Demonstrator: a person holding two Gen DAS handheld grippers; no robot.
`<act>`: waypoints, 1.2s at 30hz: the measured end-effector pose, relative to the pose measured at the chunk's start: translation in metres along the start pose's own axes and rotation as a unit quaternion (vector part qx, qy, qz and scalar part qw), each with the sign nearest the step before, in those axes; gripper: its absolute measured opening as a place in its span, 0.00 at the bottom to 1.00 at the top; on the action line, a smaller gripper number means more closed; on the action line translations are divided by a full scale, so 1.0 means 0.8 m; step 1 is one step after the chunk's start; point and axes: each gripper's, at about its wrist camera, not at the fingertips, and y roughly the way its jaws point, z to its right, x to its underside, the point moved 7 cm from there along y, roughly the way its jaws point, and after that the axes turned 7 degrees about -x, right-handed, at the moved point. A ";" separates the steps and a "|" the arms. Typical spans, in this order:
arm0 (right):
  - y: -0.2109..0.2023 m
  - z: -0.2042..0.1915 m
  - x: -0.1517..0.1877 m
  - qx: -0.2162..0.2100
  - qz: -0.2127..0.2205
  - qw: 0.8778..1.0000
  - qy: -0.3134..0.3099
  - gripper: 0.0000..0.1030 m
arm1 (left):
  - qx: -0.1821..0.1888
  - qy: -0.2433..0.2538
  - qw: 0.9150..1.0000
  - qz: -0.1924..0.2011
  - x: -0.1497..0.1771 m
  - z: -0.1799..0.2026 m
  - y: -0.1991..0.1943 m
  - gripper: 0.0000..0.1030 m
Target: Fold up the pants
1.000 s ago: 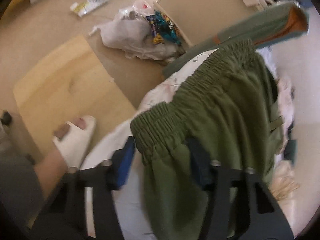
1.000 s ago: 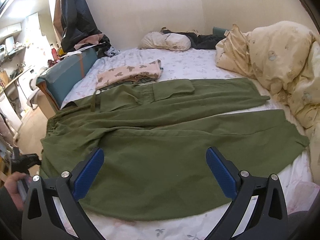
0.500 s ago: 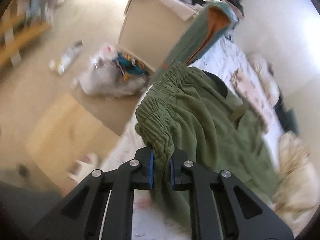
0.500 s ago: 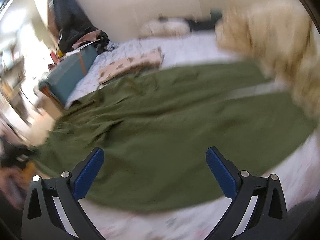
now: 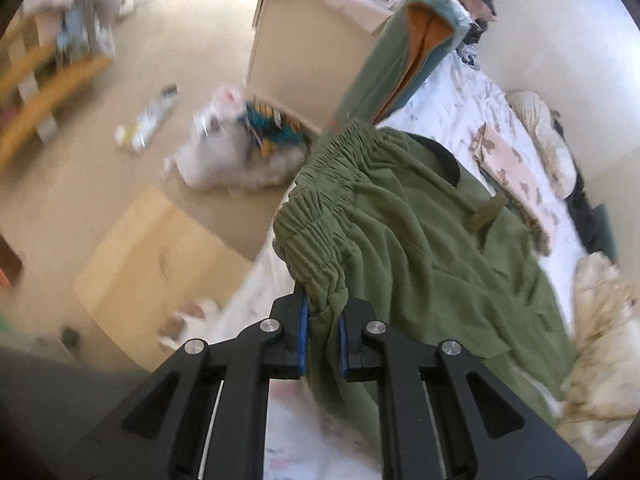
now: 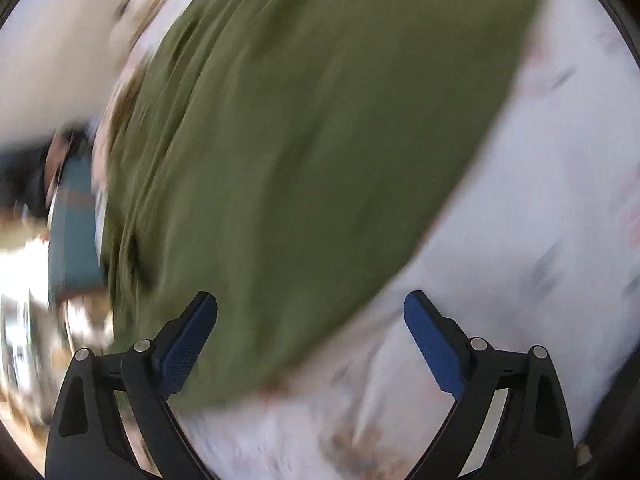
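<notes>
We see the left gripper (image 5: 323, 322) clamped on the gathered elastic waistband (image 5: 320, 216) of the green pants (image 5: 420, 248), the near corner lifted off the bed (image 5: 452, 92) so the cloth hangs in ridges from the pinch; we judge this a hold taken to carry the waist over for a fold. The rest of the pants lies spread across the white sheet, running away toward a cream duvet (image 5: 600, 320) at the right edge; a folded pink garment (image 5: 516, 168) rests beside them, apart from the green cloth. The right gripper (image 6: 310, 340) hangs over the lower edge of the pants (image 6: 312, 120), its jaws wide and having just begun to narrow, nothing pinched between them; we read it as lining up a second hold on that hem. That view is badly smeared; which leg it aims at we cannot tell. On the floor, a white bag (image 5: 236, 160) and a pale board (image 5: 152, 248) show only as blurs; the far ends of the legs are cut off.
</notes>
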 end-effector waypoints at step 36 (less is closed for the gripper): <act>-0.255 -0.078 -0.476 0.148 0.338 0.925 -0.092 0.00 | -0.076 0.096 0.992 0.014 -0.094 0.042 -0.007 0.06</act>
